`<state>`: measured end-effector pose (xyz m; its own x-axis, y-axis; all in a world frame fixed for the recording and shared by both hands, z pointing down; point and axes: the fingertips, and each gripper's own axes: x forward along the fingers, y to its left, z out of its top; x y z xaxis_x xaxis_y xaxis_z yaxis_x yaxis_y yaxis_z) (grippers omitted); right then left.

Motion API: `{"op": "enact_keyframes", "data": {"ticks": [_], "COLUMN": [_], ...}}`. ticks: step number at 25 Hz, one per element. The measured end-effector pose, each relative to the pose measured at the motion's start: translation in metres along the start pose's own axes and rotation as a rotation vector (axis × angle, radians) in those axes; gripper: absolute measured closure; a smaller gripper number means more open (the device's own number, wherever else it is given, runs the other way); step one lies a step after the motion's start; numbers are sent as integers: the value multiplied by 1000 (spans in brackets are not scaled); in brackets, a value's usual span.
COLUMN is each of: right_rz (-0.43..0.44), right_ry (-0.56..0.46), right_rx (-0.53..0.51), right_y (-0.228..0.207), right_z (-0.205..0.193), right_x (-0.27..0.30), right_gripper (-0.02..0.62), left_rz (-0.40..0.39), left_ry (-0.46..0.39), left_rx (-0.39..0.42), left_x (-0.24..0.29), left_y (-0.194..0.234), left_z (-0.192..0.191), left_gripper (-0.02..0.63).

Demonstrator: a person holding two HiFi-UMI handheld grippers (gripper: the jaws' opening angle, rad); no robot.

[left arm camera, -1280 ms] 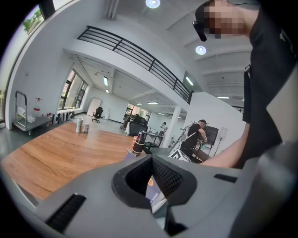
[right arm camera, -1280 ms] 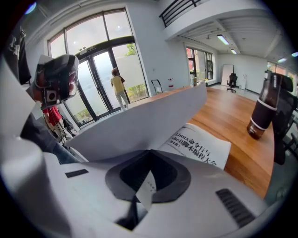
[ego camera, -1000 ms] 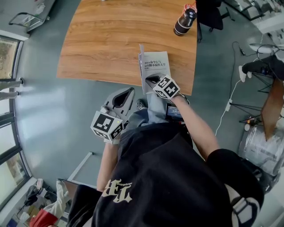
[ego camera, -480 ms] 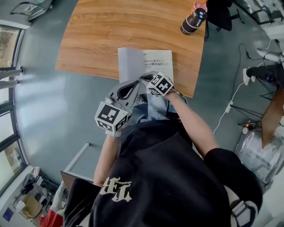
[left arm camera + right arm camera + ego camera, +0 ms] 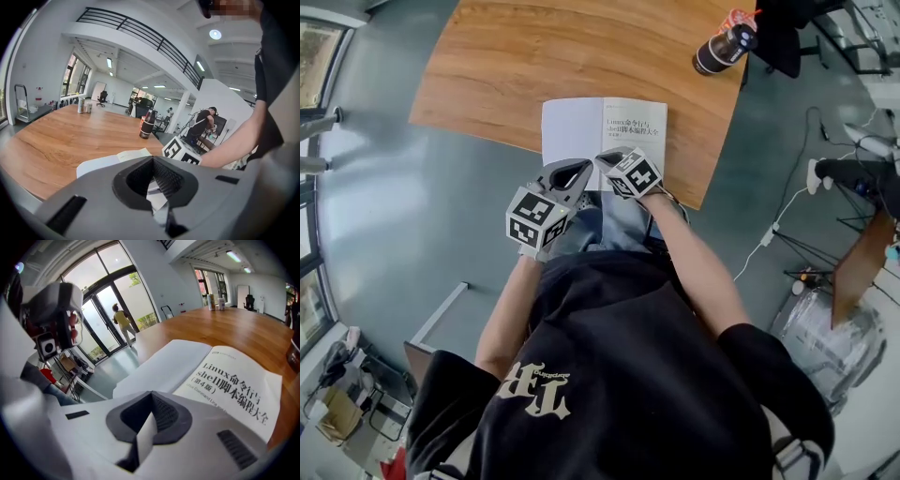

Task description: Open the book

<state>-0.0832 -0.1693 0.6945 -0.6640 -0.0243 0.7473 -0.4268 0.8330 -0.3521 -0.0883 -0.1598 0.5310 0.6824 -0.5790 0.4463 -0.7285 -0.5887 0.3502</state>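
Book [image 5: 602, 131]: lies open and flat at the lower edge of the wooden table [image 5: 516, 66] in the head view. It has a blank leaf [image 5: 570, 131] on its left and a printed title page [image 5: 635, 131] on its right, and the two grippers cover its bottom edge. Left gripper [image 5: 581, 167]: lower centre of the frame, tip at the foot of the blank leaf, jaws closed together. Right gripper [image 5: 607, 157]: just beside it, tip at the foot of the book's fold, jaws likewise pressed together. In each gripper view a pale sliver shows in the opening behind the tips; whether it is paper I cannot tell. Head view alone: both grippers side by side, the person's forearms, and grey floor [image 5: 384, 216] below and left of the table edge. Left gripper view alone: the right gripper's marker cube [image 5: 180, 151] and a person in black [image 5: 202, 124] far off. Right gripper view alone: the title print at readable size, glass doors [image 5: 108, 305], and a person in a yellow top [image 5: 123, 318]. Cans [image 5: 84, 105]: at the table's far end, seen in both gripper views but outside the head view. Bottle [image 5: 719, 49]: upper right, near the table's right edge, well apart from the book. Open room: bare wood above and left of the book, and only a short strip of wood to its right before the table's corner.
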Motion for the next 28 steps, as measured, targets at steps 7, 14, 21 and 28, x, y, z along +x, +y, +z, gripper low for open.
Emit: {"op": "enact_keyframes", "data": {"ticks": [7, 14, 21, 28], "right_rz": [-38, -110, -206, -292], "right_ry": [-22, -13, -114, -101], "right_rx": [41, 81, 153, 167], "right_y": [-9, -32, -60, -74], "right_z": [-16, -43, -49, -67], "right_x": [-23, -55, -88, -104], "right_gripper": [606, 606, 606, 504], "left_rz": [25, 66, 71, 106], "left_ry": [84, 157, 254, 321], "left_rx": [-69, -111, -179, -179], "left_x": [31, 52, 68, 77], "left_y": [39, 77, 97, 101], "left_z": [-54, -96, -137, -151], "left_gripper": [600, 600, 600, 600]}}
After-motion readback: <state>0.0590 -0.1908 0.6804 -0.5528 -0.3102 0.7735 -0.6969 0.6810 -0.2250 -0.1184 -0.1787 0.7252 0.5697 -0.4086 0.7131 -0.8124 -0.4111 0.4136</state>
